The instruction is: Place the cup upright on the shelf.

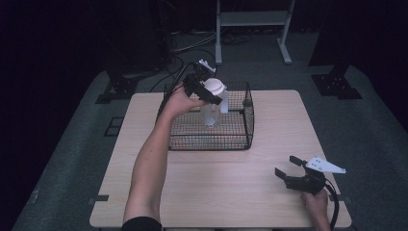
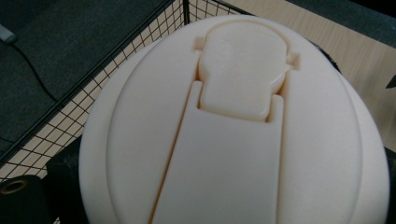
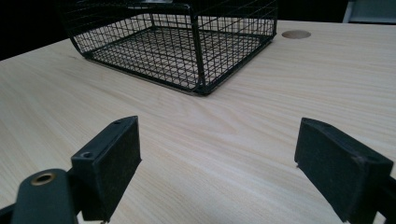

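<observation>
A clear bottle (image 1: 210, 114) with a round cream flip-top lid (image 1: 214, 87) hangs upright inside the black wire basket (image 1: 211, 137) at the back middle of the table. My left gripper (image 1: 208, 94) is shut on the bottle just under the lid. In the left gripper view the lid (image 2: 233, 130) sits very close, with the basket's mesh (image 2: 93, 107) behind it. My right gripper (image 1: 287, 166) stands open near the table's front right, its jaws wide apart over bare wood (image 3: 217, 158) and pointing toward the basket (image 3: 196, 46).
The light wooden table (image 1: 221, 183) has bare wood between the basket and the front edge. A round hole (image 3: 296, 34) sits in the tabletop beyond the basket. A metal frame (image 1: 252, 19) and cables lie on the dark floor behind.
</observation>
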A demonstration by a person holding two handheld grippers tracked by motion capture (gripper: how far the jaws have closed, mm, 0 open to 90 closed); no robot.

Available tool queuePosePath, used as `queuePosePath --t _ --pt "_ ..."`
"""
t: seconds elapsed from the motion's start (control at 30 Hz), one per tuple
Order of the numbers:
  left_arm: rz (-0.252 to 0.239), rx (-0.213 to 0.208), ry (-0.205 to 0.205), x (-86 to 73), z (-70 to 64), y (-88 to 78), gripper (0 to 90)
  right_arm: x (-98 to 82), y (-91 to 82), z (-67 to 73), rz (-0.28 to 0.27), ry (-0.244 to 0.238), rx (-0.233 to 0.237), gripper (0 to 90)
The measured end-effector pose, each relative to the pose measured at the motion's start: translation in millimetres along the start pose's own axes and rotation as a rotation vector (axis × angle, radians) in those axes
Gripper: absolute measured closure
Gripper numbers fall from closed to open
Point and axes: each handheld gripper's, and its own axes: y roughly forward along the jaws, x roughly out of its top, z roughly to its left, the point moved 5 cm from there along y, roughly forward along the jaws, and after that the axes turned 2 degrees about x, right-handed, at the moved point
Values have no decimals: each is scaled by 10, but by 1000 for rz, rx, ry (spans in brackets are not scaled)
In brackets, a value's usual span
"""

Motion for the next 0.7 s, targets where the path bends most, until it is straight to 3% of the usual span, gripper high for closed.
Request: queuePosePath --t 0.43,0.7 --pt "37 -4 -10 -75 10 303 49 2 -5 -9 -3 -3 0 134" --pt "32 34 -23 -67 34 424 48 2 0 -8 0 -10 0 135"
